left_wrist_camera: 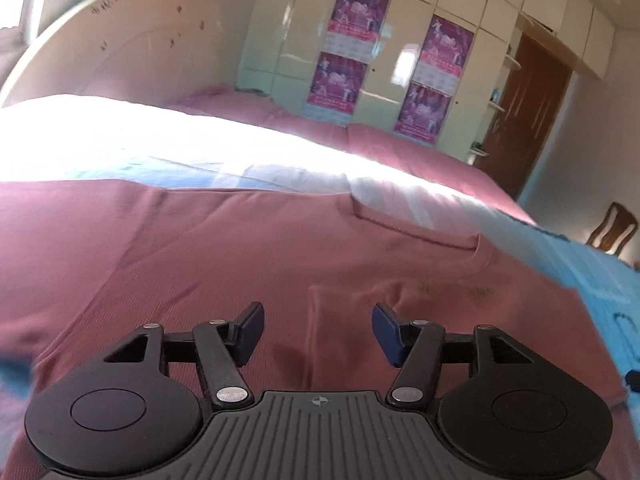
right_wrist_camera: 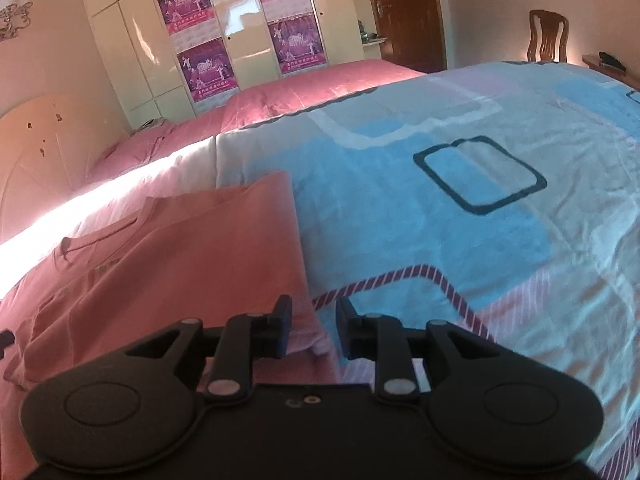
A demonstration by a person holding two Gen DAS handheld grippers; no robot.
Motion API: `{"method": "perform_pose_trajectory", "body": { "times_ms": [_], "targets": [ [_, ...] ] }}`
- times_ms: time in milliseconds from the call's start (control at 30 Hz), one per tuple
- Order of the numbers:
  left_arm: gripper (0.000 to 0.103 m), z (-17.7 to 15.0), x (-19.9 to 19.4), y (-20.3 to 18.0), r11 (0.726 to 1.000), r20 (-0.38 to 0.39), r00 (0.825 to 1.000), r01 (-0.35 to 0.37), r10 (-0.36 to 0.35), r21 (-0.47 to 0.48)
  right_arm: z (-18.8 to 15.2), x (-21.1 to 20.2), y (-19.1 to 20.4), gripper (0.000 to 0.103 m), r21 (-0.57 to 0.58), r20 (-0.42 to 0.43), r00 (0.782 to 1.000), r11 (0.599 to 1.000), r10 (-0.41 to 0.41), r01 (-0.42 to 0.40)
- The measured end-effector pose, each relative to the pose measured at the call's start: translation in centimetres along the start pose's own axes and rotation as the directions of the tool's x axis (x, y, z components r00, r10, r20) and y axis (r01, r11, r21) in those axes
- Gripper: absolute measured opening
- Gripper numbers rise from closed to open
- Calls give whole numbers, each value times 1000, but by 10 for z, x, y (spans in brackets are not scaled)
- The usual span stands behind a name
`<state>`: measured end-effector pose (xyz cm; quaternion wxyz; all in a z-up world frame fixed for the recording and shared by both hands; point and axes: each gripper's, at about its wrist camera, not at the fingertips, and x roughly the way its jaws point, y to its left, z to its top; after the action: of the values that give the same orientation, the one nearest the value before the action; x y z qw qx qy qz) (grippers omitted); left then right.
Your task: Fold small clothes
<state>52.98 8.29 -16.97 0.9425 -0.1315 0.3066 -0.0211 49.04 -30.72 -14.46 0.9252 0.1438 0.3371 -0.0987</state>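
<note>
Fingers of the left gripper [left_wrist_camera: 318, 330] are wide apart and hold nothing. Under them and ahead lies the bed cover [right_wrist_camera: 460, 200], blue with shapes. On it the pink shirt [left_wrist_camera: 240, 256] is spread flat. Right gripper [right_wrist_camera: 314, 328] fingers are a little apart, empty, over the shirt's edge.

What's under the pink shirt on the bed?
The pink shirt lies flat on a blue, white and pink patterned bedcover, which shows all around its edges. Whatever sits directly beneath the shirt is covered by the cloth, so only the bedcover can be confirmed.
</note>
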Motion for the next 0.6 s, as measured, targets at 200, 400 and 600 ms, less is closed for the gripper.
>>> {"method": "perform_pose_trajectory", "body": {
  "times_ms": [200, 400, 600],
  "targets": [
    [4, 11, 42, -3, 996, -81, 993, 89, -91, -18, 14, 8, 1, 24, -12, 18, 1000, 1000, 17, -17],
    [4, 2, 22, 5, 998, 75, 997, 40, -37, -42, 38, 21, -2, 29, -18, 60, 996, 997, 70, -69],
    [4, -2, 39, 7, 998, 5, 999, 33, -32, -54, 69, 69, -10, 35, 35, 9, 990, 990, 137, -138]
  ]
}}
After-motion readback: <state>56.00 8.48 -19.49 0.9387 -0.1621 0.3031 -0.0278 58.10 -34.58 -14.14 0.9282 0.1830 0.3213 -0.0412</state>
